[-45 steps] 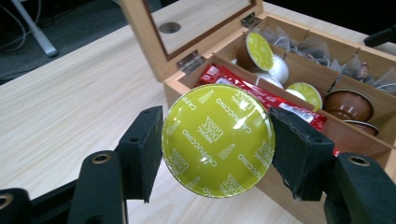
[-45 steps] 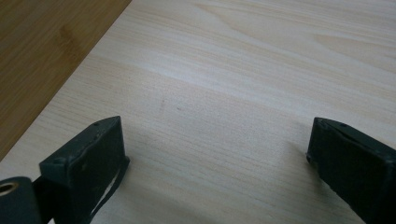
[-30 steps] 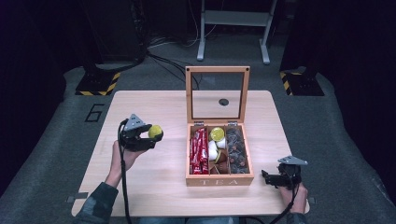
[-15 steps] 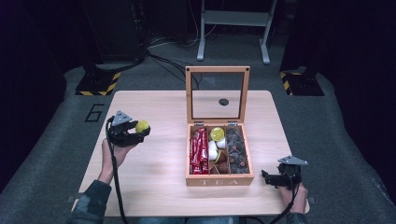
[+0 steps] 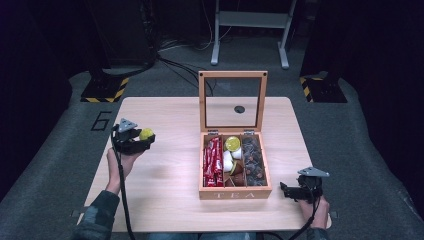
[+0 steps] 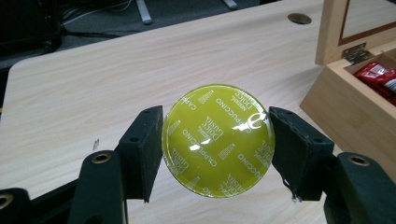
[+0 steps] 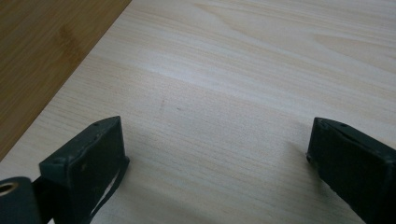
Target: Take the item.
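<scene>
Open wooden tea box (image 5: 235,192) (3 compartments, filled) on table (image 5: 165,195).

Overhead light is falling on the table (image 5: 165,200) — the room around it is sinking into near black. Glare is streaking the yellow-green capsule (image 6: 217,140) foil. The high view is looking soft and grainy — the right gripper's (image 7: 217,172) near jaws are blurring slightly.
</scene>
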The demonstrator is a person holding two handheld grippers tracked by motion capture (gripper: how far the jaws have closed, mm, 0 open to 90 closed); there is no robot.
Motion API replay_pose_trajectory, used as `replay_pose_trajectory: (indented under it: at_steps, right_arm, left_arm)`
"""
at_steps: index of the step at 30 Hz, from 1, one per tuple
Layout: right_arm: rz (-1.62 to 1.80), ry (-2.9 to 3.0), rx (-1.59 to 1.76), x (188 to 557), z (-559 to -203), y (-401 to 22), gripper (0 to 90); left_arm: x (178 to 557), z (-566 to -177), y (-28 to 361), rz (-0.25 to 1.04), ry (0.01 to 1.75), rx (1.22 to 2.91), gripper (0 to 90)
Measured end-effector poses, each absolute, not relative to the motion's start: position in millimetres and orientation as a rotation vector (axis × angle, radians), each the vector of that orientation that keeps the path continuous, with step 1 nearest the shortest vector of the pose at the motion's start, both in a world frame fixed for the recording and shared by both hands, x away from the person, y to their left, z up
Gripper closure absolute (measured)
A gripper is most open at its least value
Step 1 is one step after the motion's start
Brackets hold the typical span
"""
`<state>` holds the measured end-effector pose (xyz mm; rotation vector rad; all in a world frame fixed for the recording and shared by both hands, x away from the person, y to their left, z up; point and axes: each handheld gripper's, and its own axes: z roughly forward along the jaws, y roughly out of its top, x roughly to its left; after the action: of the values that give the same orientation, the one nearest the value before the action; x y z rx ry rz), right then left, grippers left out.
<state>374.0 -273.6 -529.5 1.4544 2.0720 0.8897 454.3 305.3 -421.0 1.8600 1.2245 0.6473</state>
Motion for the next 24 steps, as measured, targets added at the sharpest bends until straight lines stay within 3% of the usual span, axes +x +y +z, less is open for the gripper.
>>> replay_pose_trajectory:
  at_steps: [24]
  right_arm:
    - [0.892,2.070,1.456,373.9,-529.6,-273.5,3.5]
  left_arm:
    - [473.9,-469.7,282.3,0.566,1.278,1.886,38.1]
